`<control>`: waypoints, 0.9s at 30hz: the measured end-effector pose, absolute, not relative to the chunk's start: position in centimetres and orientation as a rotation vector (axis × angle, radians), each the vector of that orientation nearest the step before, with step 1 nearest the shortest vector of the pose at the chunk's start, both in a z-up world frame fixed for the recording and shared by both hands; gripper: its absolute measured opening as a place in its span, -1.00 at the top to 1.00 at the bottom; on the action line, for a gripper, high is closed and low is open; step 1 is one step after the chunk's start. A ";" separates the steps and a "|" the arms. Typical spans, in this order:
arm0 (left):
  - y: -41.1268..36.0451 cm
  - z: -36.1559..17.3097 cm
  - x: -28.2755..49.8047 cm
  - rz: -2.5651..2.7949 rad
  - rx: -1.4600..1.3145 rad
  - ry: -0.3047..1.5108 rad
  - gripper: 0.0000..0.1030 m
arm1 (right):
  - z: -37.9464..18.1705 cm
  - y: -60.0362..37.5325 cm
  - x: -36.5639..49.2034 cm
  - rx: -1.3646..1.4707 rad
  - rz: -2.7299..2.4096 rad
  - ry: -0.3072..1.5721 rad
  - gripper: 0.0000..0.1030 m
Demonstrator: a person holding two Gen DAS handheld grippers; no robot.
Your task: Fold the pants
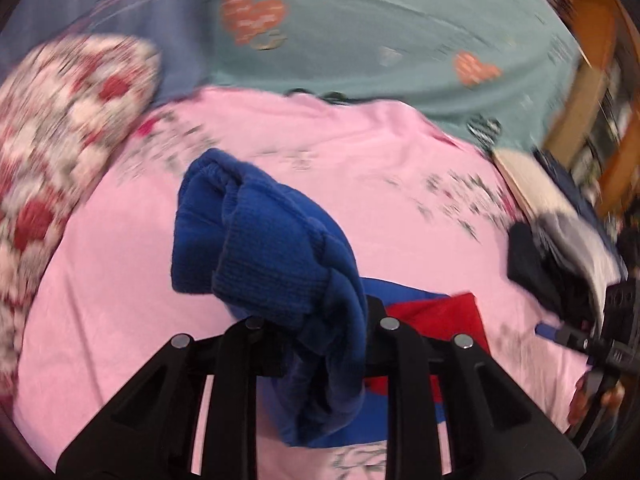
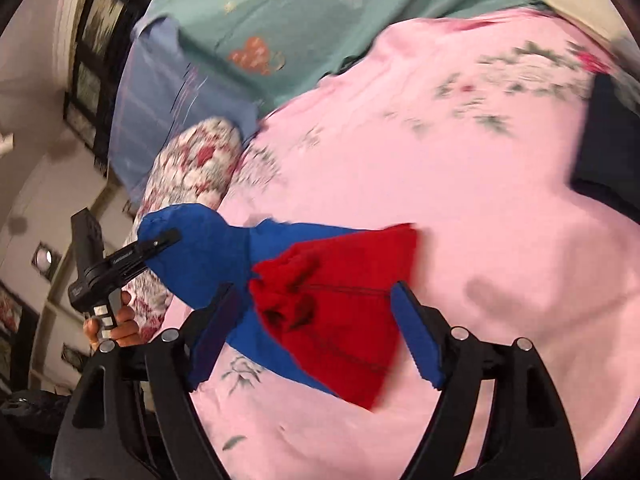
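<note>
One garment: a single pair of pants, blue with a red panel, lying partly on the pink bedspread and partly lifted at its blue end.
Two claws: left claw and right claw, one in each of the person's hands.
Left claw: drawn narrow and clamped on a bunched blue ribbed end of the pants, which spills forward over its fingers; in the right wrist view this end is raised clear of the bed.
Right claw: jaws wide, blue pads either side of the red part with nothing pinched; the cloth lies on the bed below them.
Handling: soft, light knit fabric that droops and bunches wherever it is unsupported; not fragile, not slippery, but it will not hold a crease unaided.
Where to hold: judged best at an edge or corner, the ribbed band or hem, where the layers are thick enough to pinch; a grip mid-panel would only gather a lump.
Fold so far: judged early, since the pants lie crumpled, not flat.
Two pillows or cushions in view: one floral red-and-white cushion beside the pants, one blue-grey pillow behind it.
One green sheet with heart prints beyond the pink bedspread.
Other clutter: dark items at the bed's edge, too blurred to count.
</note>
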State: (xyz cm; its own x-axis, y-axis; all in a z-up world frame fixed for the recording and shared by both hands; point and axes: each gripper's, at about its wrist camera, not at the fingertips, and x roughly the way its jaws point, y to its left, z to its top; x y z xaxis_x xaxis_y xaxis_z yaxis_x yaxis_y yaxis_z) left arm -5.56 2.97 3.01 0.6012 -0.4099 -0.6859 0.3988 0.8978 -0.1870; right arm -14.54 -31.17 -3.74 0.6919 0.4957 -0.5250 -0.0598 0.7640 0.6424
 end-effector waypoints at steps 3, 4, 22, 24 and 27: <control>-3.8 2.0 -8.0 -0.571 0.165 0.806 0.61 | -5.2 -33.6 -16.3 0.709 0.294 0.731 -0.54; -5.8 1.4 -9.0 -0.599 0.234 0.807 0.61 | -5.8 -34.1 -16.7 0.726 0.284 0.730 -0.54; -2.8 2.3 -9.6 -0.736 -0.016 0.960 -0.57 | -4.1 -30.7 -14.4 0.744 0.553 0.710 -0.55; 0.4 1.8 -8.1 -0.657 -0.108 0.988 -0.57 | -2.7 -27.8 -12.4 0.733 0.643 0.717 -0.55; 3.6 0.8 -6.5 -0.581 -0.195 1.019 -0.57 | -2.1 -24.3 -9.6 0.679 0.675 0.747 -0.55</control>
